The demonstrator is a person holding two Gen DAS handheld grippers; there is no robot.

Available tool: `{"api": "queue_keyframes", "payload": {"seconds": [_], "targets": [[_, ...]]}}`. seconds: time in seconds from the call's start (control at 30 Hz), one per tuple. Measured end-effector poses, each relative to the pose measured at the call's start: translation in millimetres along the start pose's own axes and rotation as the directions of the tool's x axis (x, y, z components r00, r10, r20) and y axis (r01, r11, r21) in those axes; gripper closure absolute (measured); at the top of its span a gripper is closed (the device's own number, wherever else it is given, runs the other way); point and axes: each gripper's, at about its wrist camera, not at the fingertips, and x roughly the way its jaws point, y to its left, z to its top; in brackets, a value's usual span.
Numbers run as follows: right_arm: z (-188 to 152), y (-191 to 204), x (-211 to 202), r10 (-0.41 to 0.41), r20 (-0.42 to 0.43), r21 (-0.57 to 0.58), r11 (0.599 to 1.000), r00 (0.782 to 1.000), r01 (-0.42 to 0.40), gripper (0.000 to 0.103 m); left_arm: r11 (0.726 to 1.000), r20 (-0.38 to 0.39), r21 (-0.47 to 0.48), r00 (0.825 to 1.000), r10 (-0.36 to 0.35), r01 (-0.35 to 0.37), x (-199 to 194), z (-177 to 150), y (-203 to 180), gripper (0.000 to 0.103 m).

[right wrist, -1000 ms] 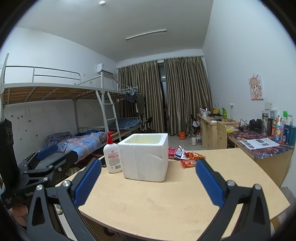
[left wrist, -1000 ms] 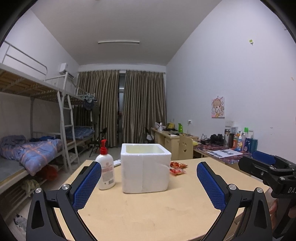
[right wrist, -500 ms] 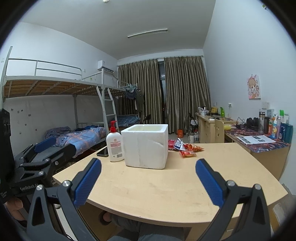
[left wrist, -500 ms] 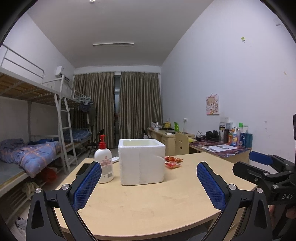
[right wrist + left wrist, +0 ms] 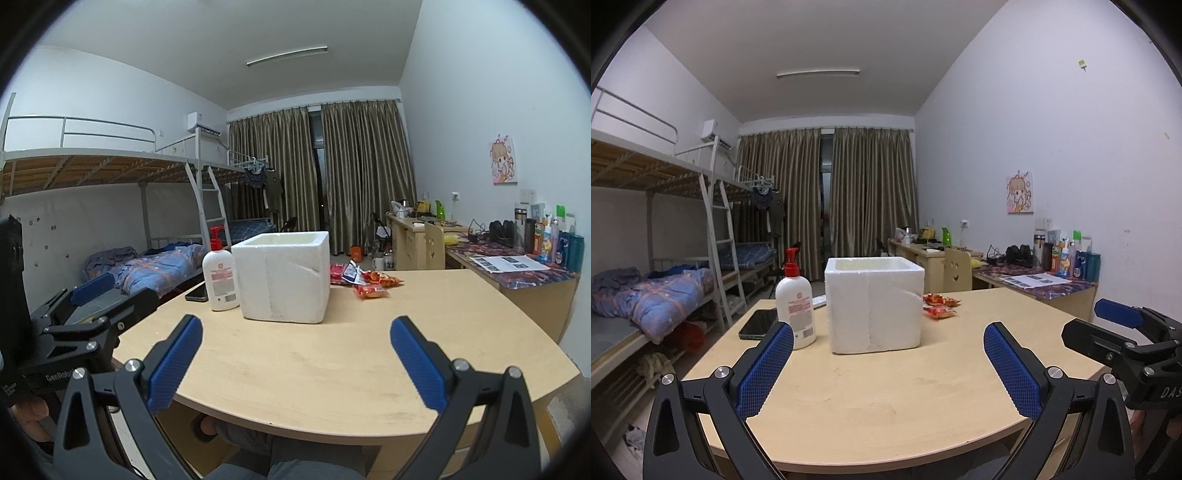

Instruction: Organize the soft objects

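A white foam box (image 5: 874, 304) (image 5: 285, 275), open at the top, stands near the middle of the light wooden table (image 5: 886, 398) (image 5: 332, 354). Red and orange snack packets (image 5: 938, 305) (image 5: 365, 282) lie just right of it and behind. My left gripper (image 5: 888, 365) hovers open over the table's near edge, well short of the box, nothing between its blue pads. My right gripper (image 5: 295, 360) is also open and empty, at the near edge. Each gripper shows in the other's view: the right one (image 5: 1123, 332) at the right edge, the left one (image 5: 88, 306) at the left.
A white pump bottle with a red top (image 5: 796, 301) (image 5: 221, 273) stands left of the box, a dark phone (image 5: 759, 323) (image 5: 197, 292) beside it. A bunk bed (image 5: 653, 280) fills the left. A cluttered desk (image 5: 517, 258) runs along the right wall. A person's legs (image 5: 280, 465) show under the table.
Both grippers have pulled back from the box and dropped lower; the table's near edge now shows. Both stay open. Nothing on the table has moved.
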Motion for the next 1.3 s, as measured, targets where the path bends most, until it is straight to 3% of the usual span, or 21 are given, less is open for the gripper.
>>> {"api": "queue_keyframes", "payload": {"seconds": [1.3], "targets": [[1.6,2.1,-3.1,-0.009,-0.017,-0.01,1.0,1.0,0.009,0.0,1.0,0.008,0.006,1.0,0.011,-0.011,-6.2,-1.8,-1.1,0.0]]}}
